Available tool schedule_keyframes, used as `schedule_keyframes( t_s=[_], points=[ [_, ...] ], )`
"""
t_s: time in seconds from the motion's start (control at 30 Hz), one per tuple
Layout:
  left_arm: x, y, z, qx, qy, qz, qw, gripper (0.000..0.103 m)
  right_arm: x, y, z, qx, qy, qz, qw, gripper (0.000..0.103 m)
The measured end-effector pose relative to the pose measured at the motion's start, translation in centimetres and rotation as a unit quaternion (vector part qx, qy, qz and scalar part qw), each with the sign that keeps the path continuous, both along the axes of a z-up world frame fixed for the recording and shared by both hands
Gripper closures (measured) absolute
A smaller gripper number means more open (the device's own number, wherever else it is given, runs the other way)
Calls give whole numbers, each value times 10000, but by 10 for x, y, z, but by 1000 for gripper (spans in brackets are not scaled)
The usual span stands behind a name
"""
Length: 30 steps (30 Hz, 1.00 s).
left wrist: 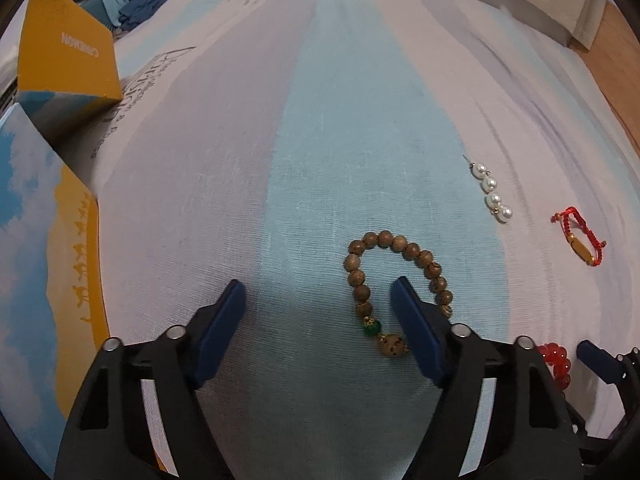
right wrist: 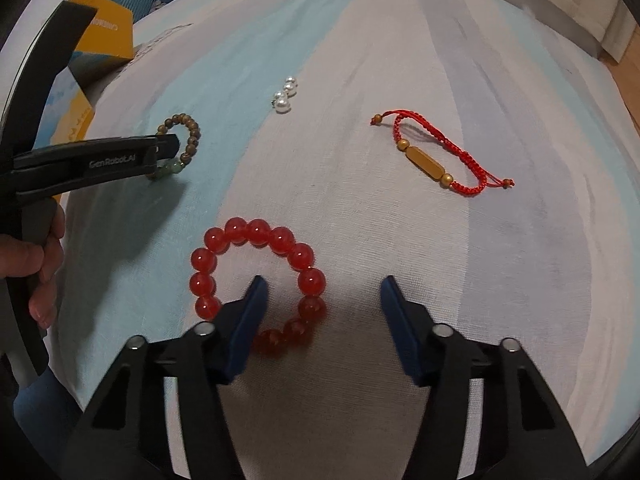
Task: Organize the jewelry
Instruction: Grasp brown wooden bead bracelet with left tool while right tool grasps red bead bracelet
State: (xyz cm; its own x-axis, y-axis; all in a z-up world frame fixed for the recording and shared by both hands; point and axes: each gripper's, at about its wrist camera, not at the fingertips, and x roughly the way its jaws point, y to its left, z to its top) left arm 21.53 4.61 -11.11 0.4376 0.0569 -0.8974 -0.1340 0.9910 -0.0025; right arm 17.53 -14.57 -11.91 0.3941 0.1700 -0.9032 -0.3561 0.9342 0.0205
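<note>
My left tongs (left wrist: 318, 292) straddle 1 side of the wooden bead bracelet (left wrist: 394, 280), my right tongs (right wrist: 324, 290) the red bead bracelet (right wrist: 256, 280) on the bed (right wrist: 360, 40); all 4 pads are apart, unclenched. Round beads may roll free, or sheet bunch inside.

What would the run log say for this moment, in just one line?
left gripper: open, jaws straddling wooden bead bracelet | right gripper: open, jaws straddling red bead bracelet | nothing lifted
</note>
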Motion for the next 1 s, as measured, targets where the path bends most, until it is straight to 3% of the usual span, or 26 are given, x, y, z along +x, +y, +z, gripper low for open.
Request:
schedule_keyframes(
  t_s=[0.07, 0.13, 0.27, 0.43, 1.0],
  points=[
    [1, -3, 0, 6, 15, -67, 10000, 40, -2, 2, 0, -24, 0, 75, 10000, 62],
    [1, -5, 0, -23, 26, -133, 9999, 51, -2, 4, 0, -31, 19, 106, 9999, 69],
    [-1, -12, 2, -67, 52, -237, 9997, 62, -4, 3, 0, 2, 51, 105, 9999, 78],
    [1, -19, 2, 48, 156, -403, 9991, 93, -5, 3, 0, 43, 88, 116, 9999, 86],
    [-12, -12, 28, -141, 84, -412, 9990, 96, -8, -8, 25, 472, 98, -3, 9988, 90]
  ],
)
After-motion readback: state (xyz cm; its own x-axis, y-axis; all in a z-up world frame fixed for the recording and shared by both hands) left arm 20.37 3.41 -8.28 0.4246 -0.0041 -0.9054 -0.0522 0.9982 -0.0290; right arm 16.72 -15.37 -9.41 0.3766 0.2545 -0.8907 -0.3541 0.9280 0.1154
